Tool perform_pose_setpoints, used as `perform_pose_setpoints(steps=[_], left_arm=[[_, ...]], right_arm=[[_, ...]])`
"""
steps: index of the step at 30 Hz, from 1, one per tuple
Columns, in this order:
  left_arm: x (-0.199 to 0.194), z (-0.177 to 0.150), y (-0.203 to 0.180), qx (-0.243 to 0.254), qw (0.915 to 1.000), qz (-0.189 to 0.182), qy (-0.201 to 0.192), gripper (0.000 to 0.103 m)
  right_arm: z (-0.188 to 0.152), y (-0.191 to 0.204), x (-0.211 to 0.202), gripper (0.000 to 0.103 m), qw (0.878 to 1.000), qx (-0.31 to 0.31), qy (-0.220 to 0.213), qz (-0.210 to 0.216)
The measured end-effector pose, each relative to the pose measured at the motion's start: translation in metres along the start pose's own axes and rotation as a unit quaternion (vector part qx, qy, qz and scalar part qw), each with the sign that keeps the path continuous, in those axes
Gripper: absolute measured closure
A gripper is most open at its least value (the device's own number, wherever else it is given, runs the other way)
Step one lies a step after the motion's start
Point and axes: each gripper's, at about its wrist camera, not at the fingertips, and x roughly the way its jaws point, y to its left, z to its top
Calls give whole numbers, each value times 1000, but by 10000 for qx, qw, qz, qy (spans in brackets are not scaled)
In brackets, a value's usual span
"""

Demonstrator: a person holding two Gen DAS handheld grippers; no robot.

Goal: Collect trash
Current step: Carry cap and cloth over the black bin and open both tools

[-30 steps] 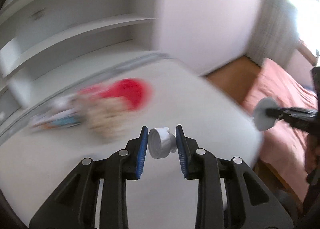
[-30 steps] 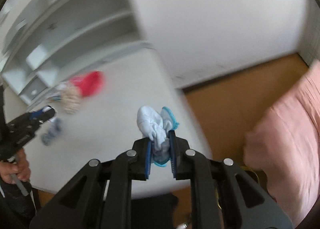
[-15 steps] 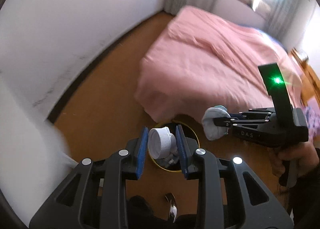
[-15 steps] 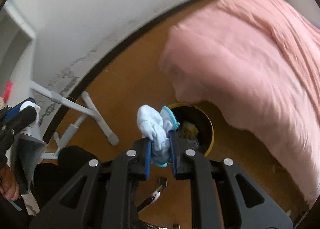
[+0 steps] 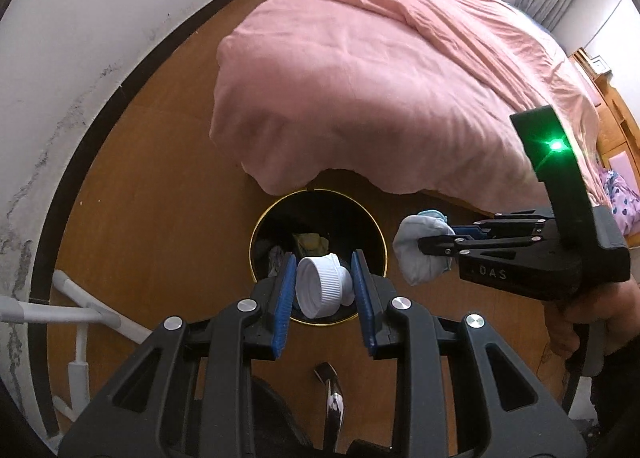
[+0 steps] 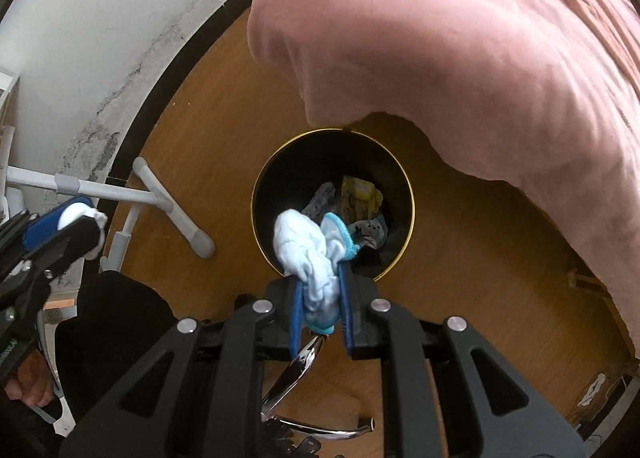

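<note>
My left gripper is shut on a white ribbed bottle cap piece and holds it above the near rim of a black trash bin with a gold rim. My right gripper is shut on a crumpled white and light-blue cloth above the bin's near edge. In the left wrist view the right gripper and its cloth hang just right of the bin. The bin holds a yellow wrapper and other scraps.
A bed with a pink cover overhangs the far side of the bin. White table legs stand left of it on the wooden floor. A chrome chair base lies below my grippers. A white wall runs left.
Both grippers swung away from the white table and down over the trash bin, still holding the cap and the cloth. Over the last half second they closed in on the bin.
</note>
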Motion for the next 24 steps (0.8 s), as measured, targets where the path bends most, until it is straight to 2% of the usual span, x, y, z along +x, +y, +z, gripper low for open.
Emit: perform_pose_setpoints(steps=[7,8,10,11,12,14,16,17,18,24], left_arm=[[15,10,-6,88,9999,-134,44,75],[17,10,-7,113,9998,-156,42,75],[18,11,-9,136,9996,-213,81,75],[20,13,-10,132,9996,-235,101,75],[22,13,-10,134,9995,-259,116,75],[25,14,-11,123,9994,-302,135,73],[26,14,-12,96,9993,-311,167,60],[26,15,-12,84,9994,-292,155,50],[23,15,-14,94,9996,-258,101,46],[-6,16,-21,163,9995,-221,-179,30]], right_arm=[[10,-5,-10,87,9998,13,-196,100],[11,-5,-12,83,9997,16,-220,116],[13,-6,-19,67,9994,25,-315,109],[13,-6,-23,53,9992,23,-373,140],[13,-7,-26,49,9989,33,-432,163],[13,-8,-32,49,9986,70,-507,127],[14,-10,-40,49,9981,136,-589,142],[13,-11,-45,49,9978,164,-634,143],[13,-11,-48,49,9975,178,-665,138],[9,-8,-89,46,9943,186,-1053,54]])
